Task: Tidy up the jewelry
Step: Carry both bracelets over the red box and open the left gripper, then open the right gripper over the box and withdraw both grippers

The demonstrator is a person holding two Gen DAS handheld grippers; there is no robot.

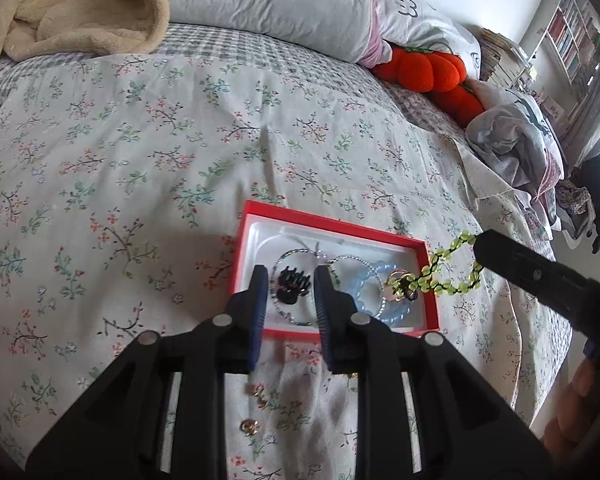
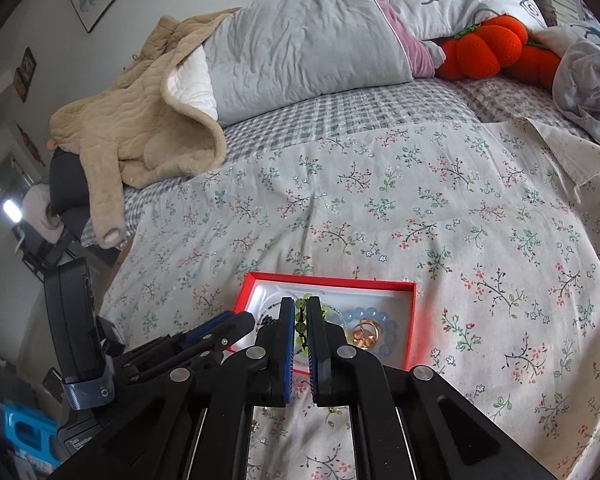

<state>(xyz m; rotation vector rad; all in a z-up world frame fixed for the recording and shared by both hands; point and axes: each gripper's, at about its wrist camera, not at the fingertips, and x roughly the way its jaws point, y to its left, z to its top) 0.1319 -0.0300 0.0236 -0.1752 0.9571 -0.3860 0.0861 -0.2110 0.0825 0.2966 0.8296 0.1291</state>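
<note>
While the left hand-held gripper (image 1: 291, 280) hangs spread over the red box (image 1: 431, 280) on the floral bedsheet (image 1: 140, 160), a black hair claw (image 1: 290, 287) sits loose below it. Right hand-held gripper (image 2: 300, 312) pinches a green beaded bracelet (image 1: 452, 268) over the box's right edge, blue bead bracelet (image 1: 384, 300) inside.

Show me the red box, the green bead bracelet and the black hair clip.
red box (image 1: 327, 221): left wrist view, far rim.
green bead bracelet (image 1: 444, 258): left wrist view, upper strand.
black hair clip (image 1: 291, 285): left wrist view, its body.
</note>
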